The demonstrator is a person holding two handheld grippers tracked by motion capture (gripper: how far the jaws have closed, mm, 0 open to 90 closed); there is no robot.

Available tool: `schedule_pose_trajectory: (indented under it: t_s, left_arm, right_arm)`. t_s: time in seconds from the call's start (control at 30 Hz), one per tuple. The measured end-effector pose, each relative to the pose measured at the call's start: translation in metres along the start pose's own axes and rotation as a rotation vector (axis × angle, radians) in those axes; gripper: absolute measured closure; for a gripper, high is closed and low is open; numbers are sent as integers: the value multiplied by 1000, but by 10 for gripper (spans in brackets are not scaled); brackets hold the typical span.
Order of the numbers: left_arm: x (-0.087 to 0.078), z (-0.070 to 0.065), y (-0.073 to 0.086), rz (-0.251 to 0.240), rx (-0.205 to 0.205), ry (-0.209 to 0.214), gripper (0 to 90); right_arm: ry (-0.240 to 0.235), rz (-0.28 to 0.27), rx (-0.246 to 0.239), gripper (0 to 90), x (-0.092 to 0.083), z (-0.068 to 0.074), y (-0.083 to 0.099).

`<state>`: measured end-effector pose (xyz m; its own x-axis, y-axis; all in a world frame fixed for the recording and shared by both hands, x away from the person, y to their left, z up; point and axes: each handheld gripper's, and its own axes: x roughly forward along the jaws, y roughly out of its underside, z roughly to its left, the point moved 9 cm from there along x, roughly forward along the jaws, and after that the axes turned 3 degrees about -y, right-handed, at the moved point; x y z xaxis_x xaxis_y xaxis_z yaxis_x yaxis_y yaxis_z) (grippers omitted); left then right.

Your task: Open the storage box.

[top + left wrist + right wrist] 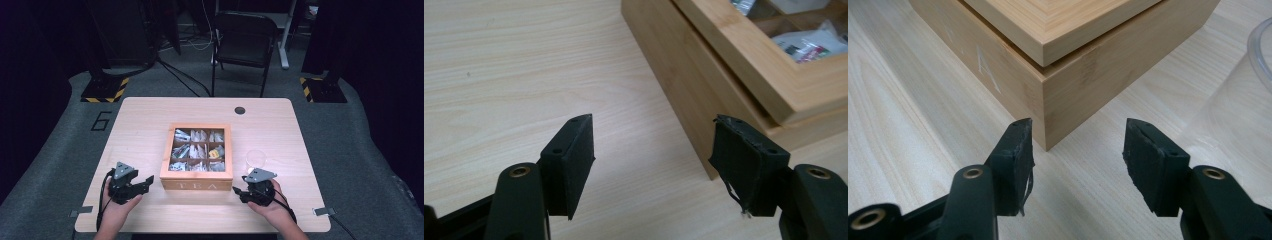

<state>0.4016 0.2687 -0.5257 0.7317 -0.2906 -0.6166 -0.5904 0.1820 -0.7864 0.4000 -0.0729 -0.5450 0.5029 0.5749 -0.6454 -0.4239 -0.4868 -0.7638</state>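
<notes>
Tea box (196,184) centred on worktop (140,120), lid down. Left claw (143,183) and right claw (239,191) both spread apart, empty, flanking near corners. Probably best: steady base, lift lid evenly.

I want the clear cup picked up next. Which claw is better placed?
Right. The right claw is open beside the clear cup; the left claw sits across the tea box.
</notes>
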Motion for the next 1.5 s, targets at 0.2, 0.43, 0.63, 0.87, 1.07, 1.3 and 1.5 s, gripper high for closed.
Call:
schedule_pose_trajectory:
  t_s: [0.2,0.43,0.63,0.87,1.07,1.3,1.5]
  left_arm:
    - [-4,-19,3,-11,34,64,428]
    - [-7,-29,4,-19,29,103,481]
    - [-5,-36,4,-17,35,114,540]
    - [1,-44,3,-24,69,107,583]
    - [3,-47,1,-32,109,101,656]
    - [4,-52,-2,-33,128,109,675]
    - [7,-52,-4,-43,144,97,677]
  right_arm:
    - [2,-1,-4,459,1,0,0]
    - [-22,2,-18,480,1,3,-1]
    - [-26,-2,-12,485,1,3,-1]
    - [-18,-11,-10,471,1,2,-2]
    - [-19,-30,6,468,-1,0,-4]
    - [-30,-37,-1,469,-2,3,-5]
    - [-46,-50,16,482,-1,4,-9]
